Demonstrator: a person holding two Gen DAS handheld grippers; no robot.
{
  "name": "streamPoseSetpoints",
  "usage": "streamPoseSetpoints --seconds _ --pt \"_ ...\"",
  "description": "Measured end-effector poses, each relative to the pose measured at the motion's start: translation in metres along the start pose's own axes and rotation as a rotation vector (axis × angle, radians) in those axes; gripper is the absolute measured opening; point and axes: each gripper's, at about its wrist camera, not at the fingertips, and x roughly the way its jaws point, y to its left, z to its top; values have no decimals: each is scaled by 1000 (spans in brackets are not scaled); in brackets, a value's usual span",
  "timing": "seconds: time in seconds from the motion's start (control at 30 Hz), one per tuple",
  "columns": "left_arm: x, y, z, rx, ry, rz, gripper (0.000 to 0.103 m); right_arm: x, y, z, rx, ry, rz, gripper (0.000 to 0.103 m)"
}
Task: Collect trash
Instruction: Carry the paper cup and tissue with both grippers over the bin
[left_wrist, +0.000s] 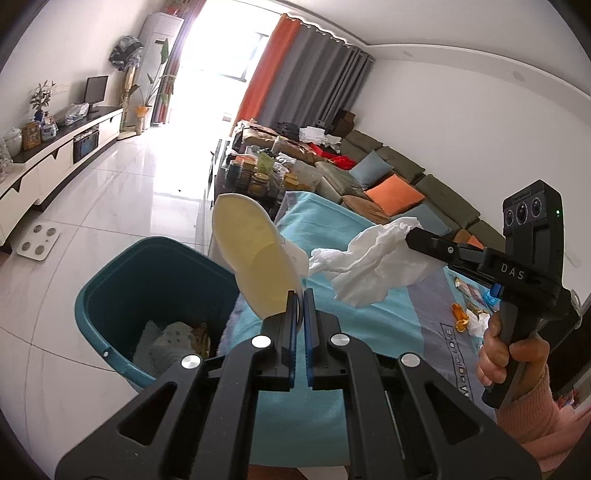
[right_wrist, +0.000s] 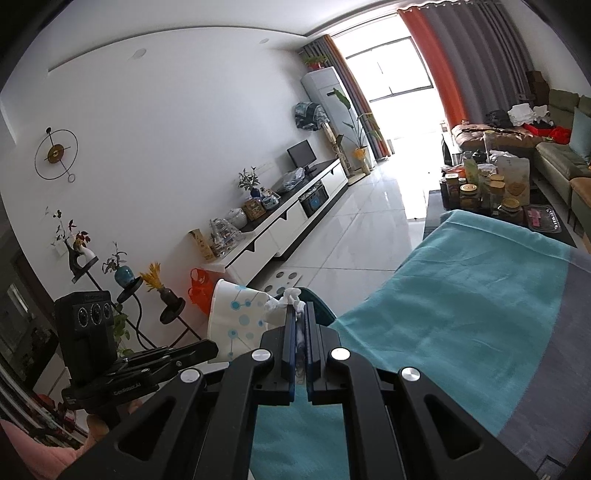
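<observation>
Both jaws are clamped: your left gripper (left_wrist: 300, 295) pinches the flattened rim of a paper cup (left_wrist: 255, 254), and your right gripper (right_wrist: 300, 308) is closed on a crumpled tissue (left_wrist: 373, 258), a wad of it bunched between the pads. Cup hangs just past the near rim of the teal bin (left_wrist: 122, 291), which sits on the floor beside the table and already has rubbish in the bottom. Tissue is out over the blue cloth (left_wrist: 332, 236), not over the bin. Carry each piece over the open mouth before you let go; the cup is close, the tissue has further to travel. Release low, since tissue drifts and may cling to a pad, so part the jaws fully. Keep the two grippers from crowding each other at the rim. More wrappers (left_wrist: 461, 317) lie on the cloth near your right hand (left_wrist: 506, 358), so the job is not finished
</observation>
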Motion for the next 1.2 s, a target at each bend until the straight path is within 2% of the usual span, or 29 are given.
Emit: streamPoseSetpoints --seconds 0.43,1.2 --pt "-11 26 0 -46 -16 68 4 27 7 4 -12 42 30 3" --pt "6 56 -11 -101 37 167 4 83 15 12 4 127 52 3"
